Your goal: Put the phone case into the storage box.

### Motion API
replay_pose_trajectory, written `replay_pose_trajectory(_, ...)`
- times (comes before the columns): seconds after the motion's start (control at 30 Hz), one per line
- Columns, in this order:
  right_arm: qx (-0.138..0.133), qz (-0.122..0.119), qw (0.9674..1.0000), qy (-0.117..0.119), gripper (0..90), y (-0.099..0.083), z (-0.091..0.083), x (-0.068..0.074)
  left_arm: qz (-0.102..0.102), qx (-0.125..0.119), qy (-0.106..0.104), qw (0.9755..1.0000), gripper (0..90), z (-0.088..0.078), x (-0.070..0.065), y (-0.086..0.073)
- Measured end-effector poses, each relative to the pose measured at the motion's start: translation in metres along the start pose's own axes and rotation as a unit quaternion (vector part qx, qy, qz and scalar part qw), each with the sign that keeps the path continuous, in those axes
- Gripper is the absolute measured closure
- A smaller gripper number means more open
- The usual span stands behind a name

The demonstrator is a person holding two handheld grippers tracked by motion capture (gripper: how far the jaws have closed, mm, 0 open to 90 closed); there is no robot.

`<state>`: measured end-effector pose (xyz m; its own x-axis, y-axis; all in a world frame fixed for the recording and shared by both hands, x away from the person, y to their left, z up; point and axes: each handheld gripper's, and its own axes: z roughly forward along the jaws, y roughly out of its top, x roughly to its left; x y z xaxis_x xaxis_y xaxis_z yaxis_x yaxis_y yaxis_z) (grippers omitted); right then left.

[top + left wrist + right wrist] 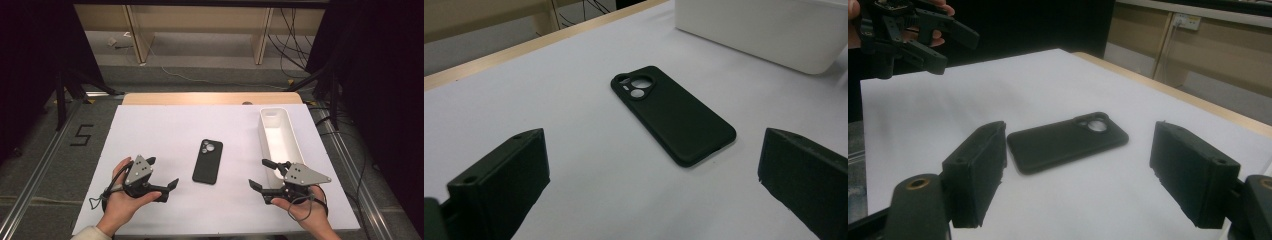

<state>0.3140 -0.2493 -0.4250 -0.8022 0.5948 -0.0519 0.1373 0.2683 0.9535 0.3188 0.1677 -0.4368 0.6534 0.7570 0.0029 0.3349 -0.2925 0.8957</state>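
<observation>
Evidently the start: the phone case (208, 161) lies mid-tabletop (165, 130) between both empty, open hand-held grippers, left (162, 175) and right (261, 174). Next, probably grasp it for the bin (278, 131).

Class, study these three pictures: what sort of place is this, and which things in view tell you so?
Probably a lab or recording workspace, not a home. A white-covered table stands between dark curtains, cables trail across the floor behind, and a taped number 5 marks the floor. A phone case and white bin are laid out neatly.
</observation>
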Motion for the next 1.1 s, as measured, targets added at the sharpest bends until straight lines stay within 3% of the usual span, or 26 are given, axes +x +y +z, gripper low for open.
replay_pose_trajectory(0.33,-0.002,-0.001,1.0,-0.001,23.8,0.0,0.0,0.001,-0.001,-0.002,0.001,1.0,0.5,0.0,0.0,0.001)
replay_pose_trajectory(0.6,0.0,-0.002,1.0,-0.001,23.8,0.0,0.002,0.002,-0.001,-0.001,0.0,1.0,13.2,0.003,-0.003,0.003)
replay_pose_trajectory(0.67,-0.001,0.0,1.0,-0.001,23.8,-0.001,0.002,0.002,0.0,-0.001,-0.001,1.0,19.1,0.004,-0.004,0.005)
replay_pose_trajectory(0.83,-0.001,-0.001,1.0,-0.001,23.8,-0.001,0.003,0.002,0.004,0.003,0.014,0.9999,52.9,0.009,-0.005,0.011)
replay_pose_trajectory(0.87,-0.001,-0.001,1.0,-0.001,23.8,-0.001,0.003,0.002,0.006,0.009,0.022,0.9997,52.9,0.01,-0.006,0.012)
replay_pose_trajectory(0.9,0.0,-0.001,1.0,0.0,23.8,-0.001,0.003,0.002,0.006,0.01,0.024,0.9996,68.5,0.012,-0.006,0.013)
replay_pose_trajectory(0.97,0.002,-0.001,1.0,0.0,23.8,-0.002,0.004,0.002,0.0,0.015,0.021,0.9997,79.4,0.017,-0.006,0.016)
replay_pose_trajectory(1.1,0.003,0.001,1.0,0.002,23.8,-0.002,0.005,0.003,-0.001,0.029,0.014,0.9995,89.4,0.024,-0.01,0.018)
